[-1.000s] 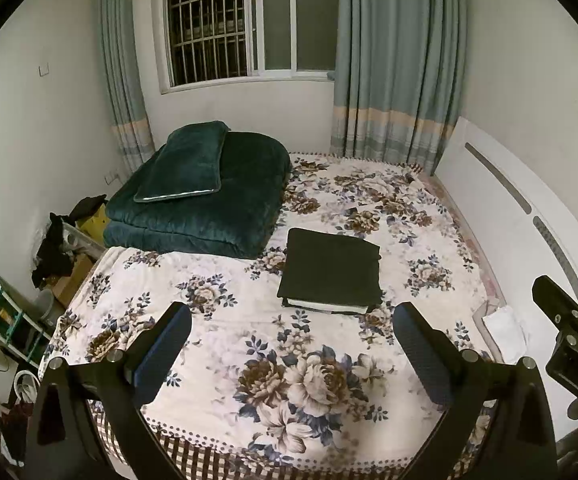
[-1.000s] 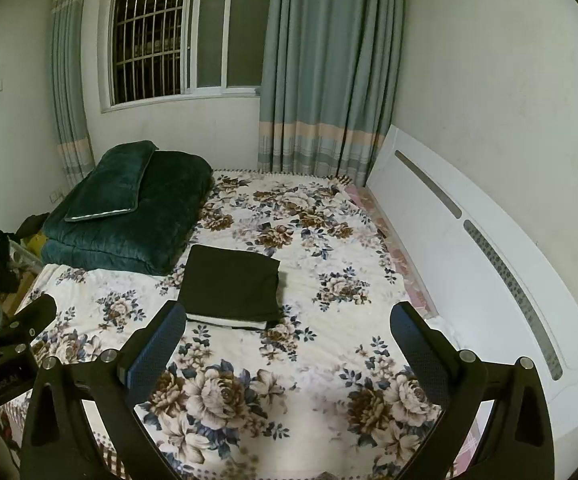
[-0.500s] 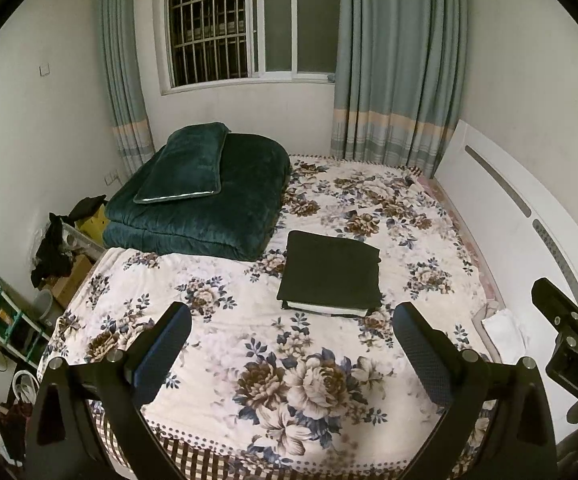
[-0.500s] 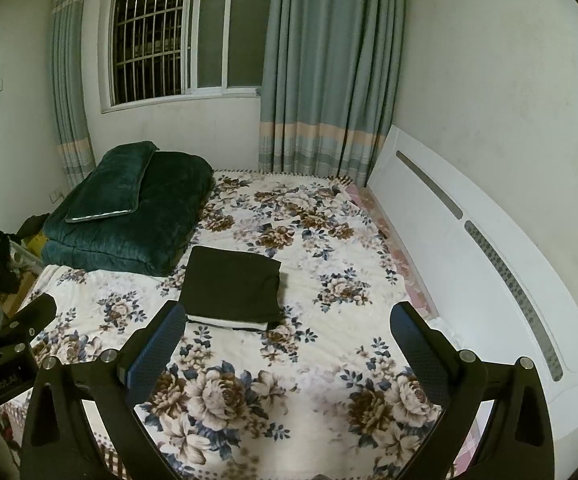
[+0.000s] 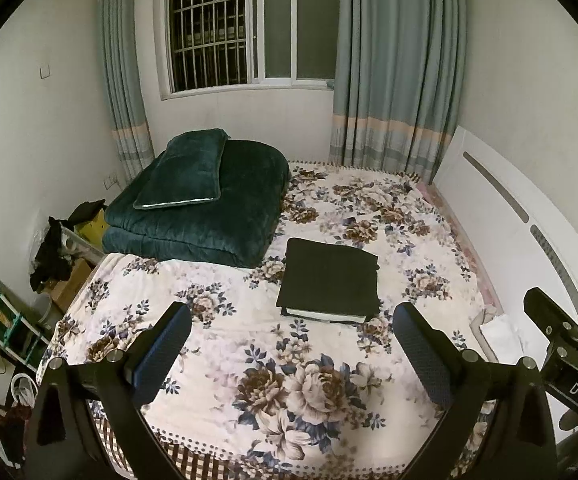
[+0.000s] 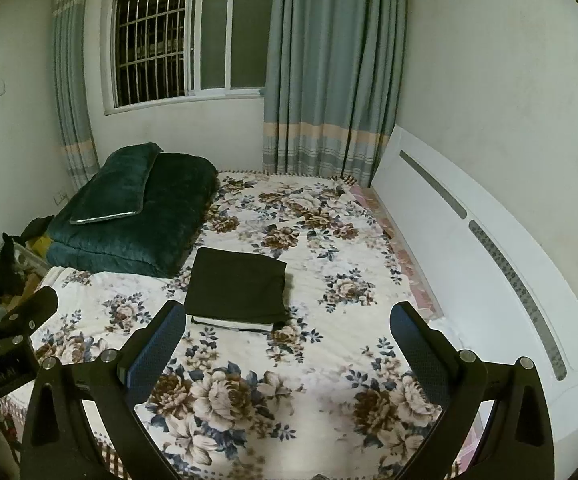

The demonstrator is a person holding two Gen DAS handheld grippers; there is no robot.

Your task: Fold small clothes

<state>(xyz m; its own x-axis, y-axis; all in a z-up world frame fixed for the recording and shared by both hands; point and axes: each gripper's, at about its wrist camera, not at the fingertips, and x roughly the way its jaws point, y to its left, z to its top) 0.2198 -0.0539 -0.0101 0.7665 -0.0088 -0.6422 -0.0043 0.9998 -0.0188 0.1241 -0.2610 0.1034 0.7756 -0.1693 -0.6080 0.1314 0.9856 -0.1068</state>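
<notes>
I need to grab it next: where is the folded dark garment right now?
The dark garment lies flat mid-bed on the floral sheet, just right of the green quilt. In both wrist views it sits ahead of the open fingers, untouched.

A black folded garment lies on the cream brown-and-blue floral bedspread beside a dark green quilt.

A bed with a floral sheet carries a folded dark green quilt at its far left corner, a matching pillow on top. Blue-grey curtains flank a barred window (dark outside). A white headboard runs along the right.
</notes>
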